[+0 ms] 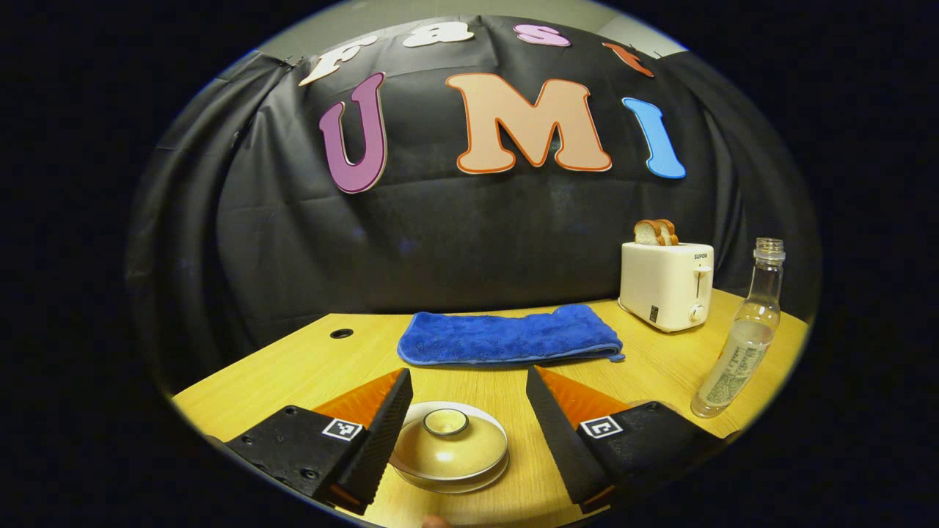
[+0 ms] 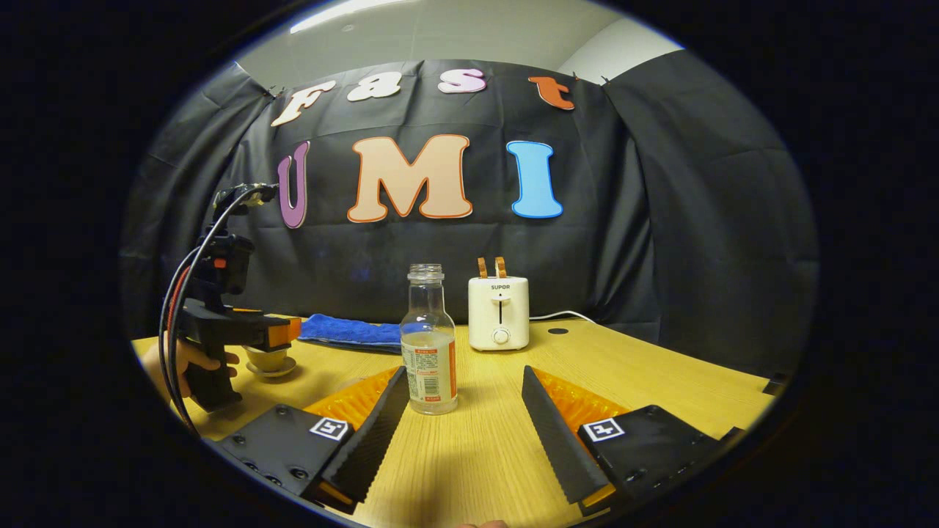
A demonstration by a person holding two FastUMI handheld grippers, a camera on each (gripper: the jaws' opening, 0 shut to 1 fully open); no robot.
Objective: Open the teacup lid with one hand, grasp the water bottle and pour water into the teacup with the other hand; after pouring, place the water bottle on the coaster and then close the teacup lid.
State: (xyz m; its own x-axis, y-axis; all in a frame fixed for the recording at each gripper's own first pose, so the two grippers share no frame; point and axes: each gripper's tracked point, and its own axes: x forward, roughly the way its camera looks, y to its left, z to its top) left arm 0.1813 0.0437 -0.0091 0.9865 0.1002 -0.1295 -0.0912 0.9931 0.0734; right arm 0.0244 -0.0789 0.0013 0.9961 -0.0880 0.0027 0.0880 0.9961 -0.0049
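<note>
Left hand-held gripper (image 1: 462, 429) spread wide, straddling the teacup lid (image 1: 447, 446), fingers clear of it; right hand-held gripper (image 2: 458, 422) likewise open, water bottle (image 2: 429, 341) upright on the surface (image 2: 660, 381) just ahead, untouched.

blue towel (image 1: 510, 337), cream toaster (image 1: 666, 284), clear bottle (image 2: 429, 345)

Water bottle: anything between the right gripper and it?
Nothing visible. The water bottle stands upright on bare table just ahead of the open right gripper. The toaster sits behind it, out of the path.
</note>
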